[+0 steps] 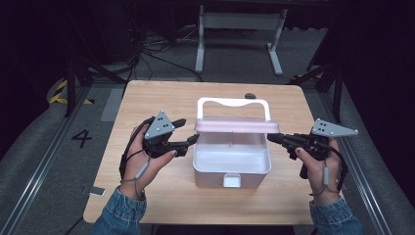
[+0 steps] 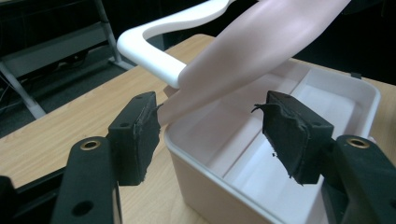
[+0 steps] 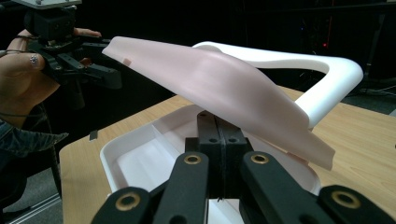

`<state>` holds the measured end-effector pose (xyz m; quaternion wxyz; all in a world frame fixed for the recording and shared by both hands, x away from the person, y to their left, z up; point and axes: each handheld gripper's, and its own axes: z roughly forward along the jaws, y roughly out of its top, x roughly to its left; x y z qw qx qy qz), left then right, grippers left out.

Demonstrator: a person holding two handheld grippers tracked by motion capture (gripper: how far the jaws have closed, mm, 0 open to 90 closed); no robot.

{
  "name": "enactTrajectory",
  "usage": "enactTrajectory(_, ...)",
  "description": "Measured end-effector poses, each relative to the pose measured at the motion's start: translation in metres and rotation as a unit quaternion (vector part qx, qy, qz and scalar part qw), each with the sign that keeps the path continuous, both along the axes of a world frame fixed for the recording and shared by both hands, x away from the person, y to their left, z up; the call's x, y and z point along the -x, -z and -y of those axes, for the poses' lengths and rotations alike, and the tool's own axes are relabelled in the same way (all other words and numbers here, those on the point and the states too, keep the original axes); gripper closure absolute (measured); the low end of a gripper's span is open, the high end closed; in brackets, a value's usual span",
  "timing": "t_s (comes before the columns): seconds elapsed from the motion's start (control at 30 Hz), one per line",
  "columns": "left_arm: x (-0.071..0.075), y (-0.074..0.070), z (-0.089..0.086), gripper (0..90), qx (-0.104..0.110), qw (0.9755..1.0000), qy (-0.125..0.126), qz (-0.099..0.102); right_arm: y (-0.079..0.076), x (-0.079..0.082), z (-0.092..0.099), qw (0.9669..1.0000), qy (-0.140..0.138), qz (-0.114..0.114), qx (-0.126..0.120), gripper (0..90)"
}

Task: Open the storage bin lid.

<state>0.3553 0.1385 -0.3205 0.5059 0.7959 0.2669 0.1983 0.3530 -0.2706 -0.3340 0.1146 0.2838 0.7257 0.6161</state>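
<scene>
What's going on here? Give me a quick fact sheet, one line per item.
Box: white plastic box on a wooden table, open
Lid: pink lid raised, half open
Handle: white handle above the lid
Left gripper: left gripper open, beside the lid's end
Right gripper: right gripper shut, at the lid's other end
</scene>
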Motion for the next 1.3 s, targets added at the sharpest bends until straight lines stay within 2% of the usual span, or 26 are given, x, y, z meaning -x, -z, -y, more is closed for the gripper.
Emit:
enactTrajectory(0.33, -0.012, -0.007, 0.017, 35.6, -0.009, 0.9999, 0.007, 0.012, -0.001, -0.004, 0.001, 0.9999, 0.01, 0.01, -0.007, 90.0)
enactTrajectory(0.53, -0.018, -0.011, 0.028, 35.7, 0.0, 0.9997, 0.015, 0.02, -0.001, -0.004, 0.002, 0.9998, 0.012, 0.01, -0.01, 90.0)
enactTrajectory(0.73, -0.025, -0.011, 0.034, 40.9, 0.003, 0.9994, 0.022, 0.028, 0.0, -0.004, 0.003, 0.9998, 0.01, 0.007, -0.013, 90.0)
enactTrajectory(0.97, -0.027, -0.012, 0.034, 52.2, 0.015, 0.9988, 0.022, 0.042, -0.001, -0.004, 0.004, 0.9998, 0.01, 0.004, -0.016, 90.0)
enactTrajectory(1.13, -0.029, -0.013, 0.034, 57.7, 0.008, 0.9984, 0.019, 0.052, -0.001, -0.004, 0.006, 0.9997, 0.014, 0.004, -0.018, 90.0)
enactTrajectory(1.3, -0.033, -0.014, 0.033, 60.3, 0.012, 0.9982, 0.017, 0.056, -0.002, 0.0, 0.011, 0.9998, 0.016, 0.004, -0.007, 89.0)
